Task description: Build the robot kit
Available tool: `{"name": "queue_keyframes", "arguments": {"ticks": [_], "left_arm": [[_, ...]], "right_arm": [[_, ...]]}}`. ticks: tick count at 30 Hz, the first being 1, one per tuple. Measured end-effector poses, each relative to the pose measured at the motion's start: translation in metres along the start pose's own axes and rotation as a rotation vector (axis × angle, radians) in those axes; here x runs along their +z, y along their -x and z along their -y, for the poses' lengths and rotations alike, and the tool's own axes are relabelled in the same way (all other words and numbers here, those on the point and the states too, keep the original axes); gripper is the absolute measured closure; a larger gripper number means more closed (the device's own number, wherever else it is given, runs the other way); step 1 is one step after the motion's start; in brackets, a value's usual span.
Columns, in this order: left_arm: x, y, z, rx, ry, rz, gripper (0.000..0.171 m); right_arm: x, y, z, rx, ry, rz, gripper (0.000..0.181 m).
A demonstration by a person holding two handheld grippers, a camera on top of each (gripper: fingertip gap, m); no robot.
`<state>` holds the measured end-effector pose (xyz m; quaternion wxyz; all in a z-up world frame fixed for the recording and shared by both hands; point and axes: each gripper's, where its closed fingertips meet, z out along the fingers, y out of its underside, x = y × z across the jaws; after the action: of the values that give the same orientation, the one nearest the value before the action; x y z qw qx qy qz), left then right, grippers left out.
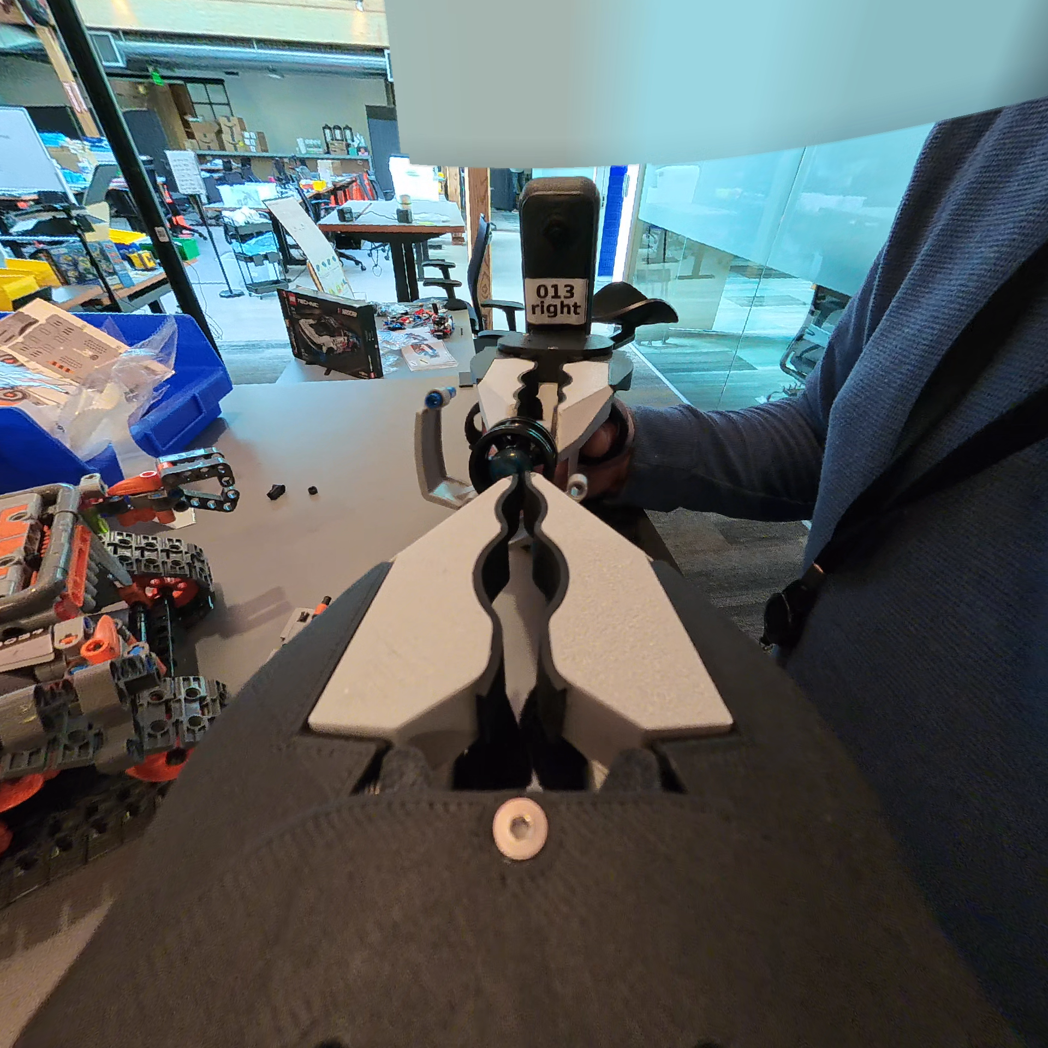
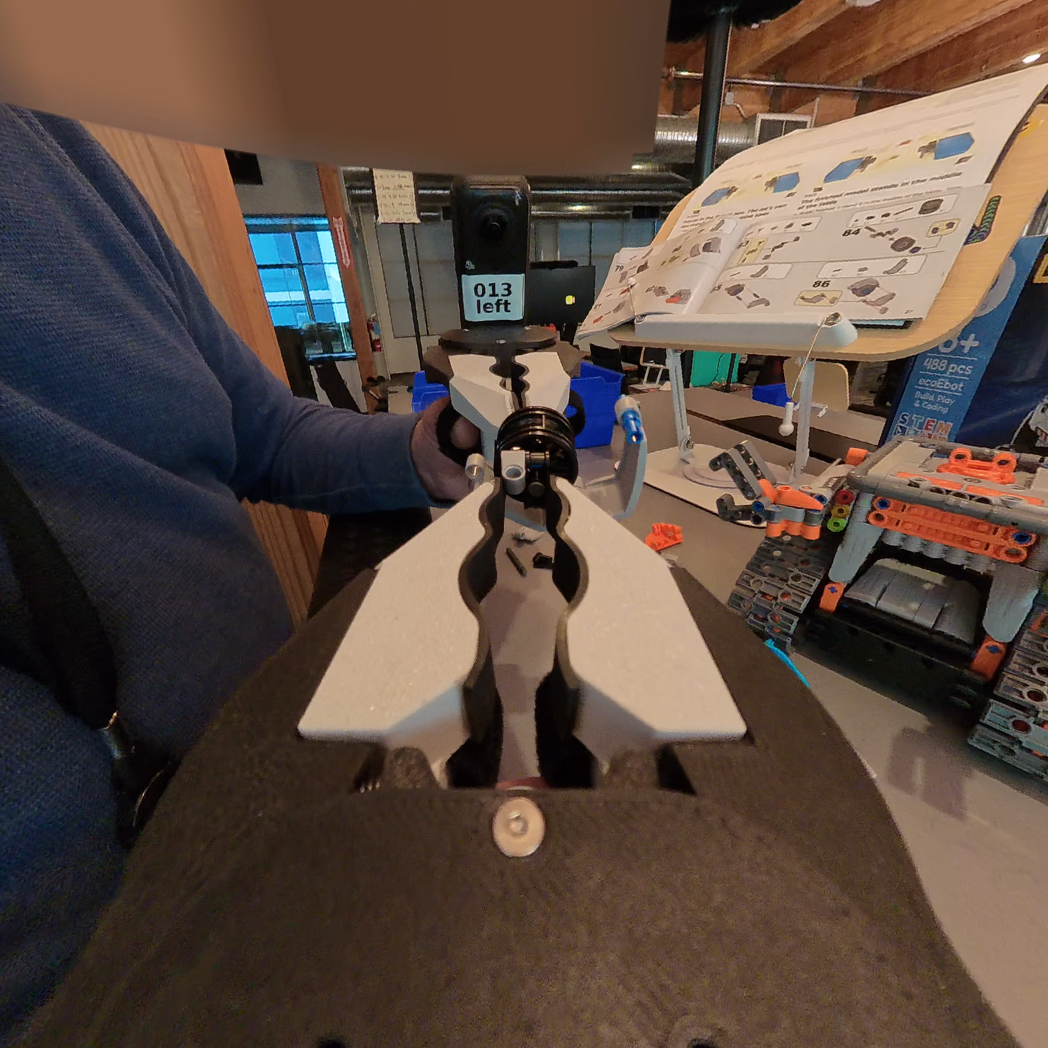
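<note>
My right gripper [image 2: 528, 485] is shut on a small brick sub-assembly, with a light grey connector [image 2: 513, 468] and a black pin piece between its pads. The assembly carries a black wheel [image 2: 536, 425] and a curved grey arm [image 2: 632, 470] topped by a blue pin [image 2: 629, 422]. In the left wrist view the wheel [image 1: 493, 448] faces me with a dark teal hub [image 1: 510, 458], and the grey arm [image 1: 428, 448] is at its left. My left gripper [image 1: 524, 482] is shut, its tips right at that hub. I cannot tell whether they pinch anything.
A large orange, grey and black tracked model [image 1: 85, 624] [image 2: 907, 539] stands on the grey table [image 1: 317, 453]. A blue bin [image 1: 181, 385] holds bags. An open instruction book [image 2: 794, 255] rests on a stand. Small loose parts [image 1: 275, 490] [image 2: 663, 536] lie about. A person's blue sleeve [image 1: 737, 459] is close. Less than 4 cm separates the two grippers' tips.
</note>
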<state>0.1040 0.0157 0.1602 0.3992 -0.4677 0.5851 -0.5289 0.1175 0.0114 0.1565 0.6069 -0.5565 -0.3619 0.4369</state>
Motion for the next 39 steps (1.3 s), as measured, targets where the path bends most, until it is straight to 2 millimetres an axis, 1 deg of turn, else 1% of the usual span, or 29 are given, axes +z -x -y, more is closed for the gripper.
{"name": "queue_keyframes", "arguments": {"ticks": [4, 9, 12, 14, 15, 18, 22, 23, 24, 28, 30, 33, 36, 38, 39], "left_arm": [[-0.002, -0.002, -0.010, 0.006, 0.030, 0.011, 0.171], [-0.007, -0.005, -0.034, -0.009, 0.086, 0.012, 0.171], [-0.007, -0.008, -0.060, 0.001, 0.184, 0.001, 0.171], [-0.002, -0.010, -0.087, 0.023, 0.304, -0.004, 0.171], [-0.001, -0.011, -0.093, 0.019, 0.324, -0.012, 0.171], [-0.002, -0.004, -0.107, 0.006, 0.392, -0.003, 0.171], [-0.002, 0.011, -0.133, 0.018, 0.530, 0.058, 0.170], [-0.002, 0.012, -0.137, 0.028, 0.557, 0.065, 0.170], [-0.002, 0.015, -0.141, 0.048, 0.586, 0.074, 0.170], [0.001, 0.016, -0.142, 0.064, 0.596, 0.069, 0.171], [0.001, 0.017, -0.141, 0.076, 0.589, 0.077, 0.171], [0.002, 0.019, -0.143, 0.085, 0.604, 0.083, 0.171], [0.004, 0.020, -0.143, 0.082, 0.601, 0.081, 0.171], [0.005, 0.020, -0.143, 0.080, 0.602, 0.076, 0.171], [0.006, 0.021, -0.143, 0.086, 0.608, 0.076, 0.171]], "right_arm": [[0.002, 0.002, -0.008, -0.034, 0.059, -0.009, 0.170], [0.007, 0.005, -0.026, -0.090, 0.183, -0.017, 0.170], [0.013, 0.006, -0.040, -0.121, 0.285, -0.015, 0.169], [0.019, 0.008, -0.053, -0.099, 0.369, 0.019, 0.169], [0.019, 0.005, -0.058, -0.108, 0.399, 0.020, 0.169], [0.017, -0.003, -0.075, -0.061, 0.513, 0.059, 0.169], [0.011, -0.014, -0.104, -0.071, 0.671, 0.098, 0.169], [0.010, -0.016, -0.110, -0.078, 0.703, 0.105, 0.169], [0.010, -0.017, -0.110, -0.082, 0.706, 0.115, 0.169], [0.008, -0.022, -0.112, -0.083, 0.713, 0.118, 0.169], [0.006, -0.026, -0.113, -0.082, 0.708, 0.092, 0.164], [0.006, -0.026, -0.109, -0.081, 0.686, 0.083, 0.160], [0.003, -0.029, -0.106, -0.103, 0.685, 0.057, 0.161], [0.002, -0.027, -0.106, -0.095, 0.678, 0.060, 0.164], [0.001, -0.027, -0.108, -0.103, 0.688, 0.053, 0.164]]}}
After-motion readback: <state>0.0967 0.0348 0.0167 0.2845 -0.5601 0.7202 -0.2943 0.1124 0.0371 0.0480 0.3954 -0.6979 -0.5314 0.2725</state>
